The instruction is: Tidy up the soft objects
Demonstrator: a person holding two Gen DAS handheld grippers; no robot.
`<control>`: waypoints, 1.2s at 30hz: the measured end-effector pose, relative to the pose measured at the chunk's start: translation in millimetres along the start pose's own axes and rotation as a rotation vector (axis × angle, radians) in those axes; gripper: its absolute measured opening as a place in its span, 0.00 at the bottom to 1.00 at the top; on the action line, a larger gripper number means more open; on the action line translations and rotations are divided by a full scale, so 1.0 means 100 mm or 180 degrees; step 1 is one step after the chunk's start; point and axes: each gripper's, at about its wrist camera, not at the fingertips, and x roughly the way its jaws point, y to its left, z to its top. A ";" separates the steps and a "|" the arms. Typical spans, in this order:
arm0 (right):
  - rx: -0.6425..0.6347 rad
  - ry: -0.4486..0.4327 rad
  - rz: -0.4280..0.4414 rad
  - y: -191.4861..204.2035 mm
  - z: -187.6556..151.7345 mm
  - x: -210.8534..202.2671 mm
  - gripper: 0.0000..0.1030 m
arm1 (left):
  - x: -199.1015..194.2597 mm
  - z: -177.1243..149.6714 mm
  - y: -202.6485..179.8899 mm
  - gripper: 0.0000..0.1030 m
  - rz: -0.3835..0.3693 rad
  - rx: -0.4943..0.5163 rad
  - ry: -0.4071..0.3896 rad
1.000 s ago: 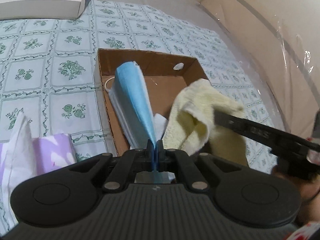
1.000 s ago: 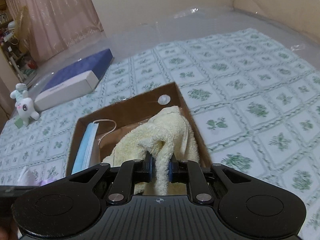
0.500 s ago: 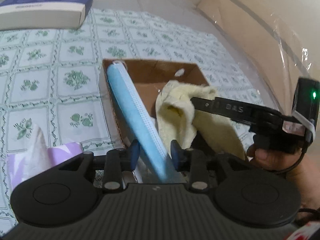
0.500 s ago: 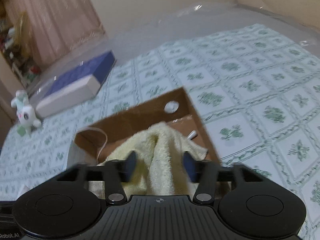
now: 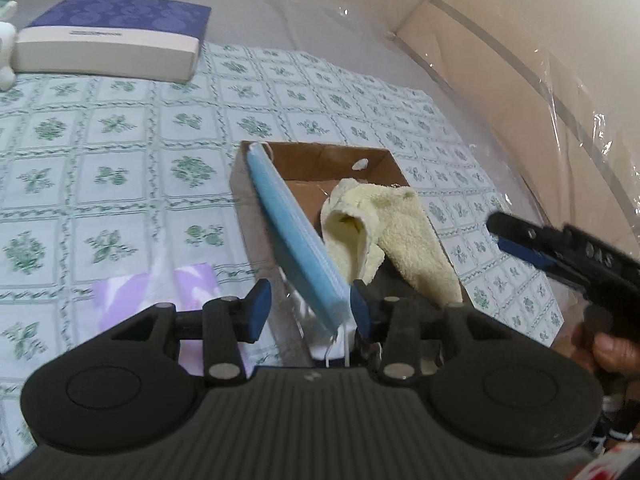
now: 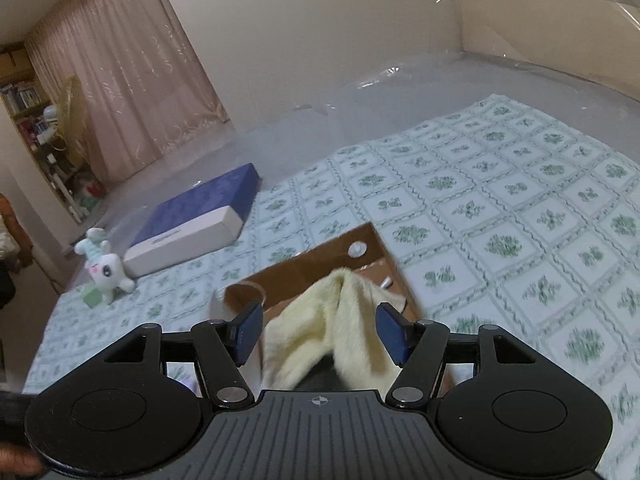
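Both grippers have just let go. A second ago the left gripper (image 5: 308,308) pinched the blue face masks (image 5: 294,244) and the right gripper (image 6: 320,334) pinched the yellow towel (image 6: 344,320); now both sets of fingers are spreading, the pads clear of the fabric, though each item is between them. The stack of masks leans on edge along the left wall of the cardboard box (image 5: 320,160), its near end beside the left gripper's right pad. The towel lies heaped in the box's right half, draped over the near edge. Judged from this, both soft items are stowed; the purple-and-white cloth (image 5: 160,292) on the tablecloth (image 5: 120,160) left of the box looks like the next candidate
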 end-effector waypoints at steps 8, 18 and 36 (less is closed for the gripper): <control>0.0033 0.0078 0.0054 0.18 -0.45 -0.51 0.66 | -0.55 -0.34 -0.02 0.55 0.0039 0.0090 -0.0227; -0.0175 0.0067 -0.0123 0.40 -1.03 -1.13 0.82 | -1.19 -1.09 -0.19 0.96 0.0308 0.0397 -0.0615; -0.0600 0.0061 -0.0530 0.74 -1.96 -1.75 0.86 | -1.64 -2.16 -0.27 1.00 0.0567 0.0504 -0.0543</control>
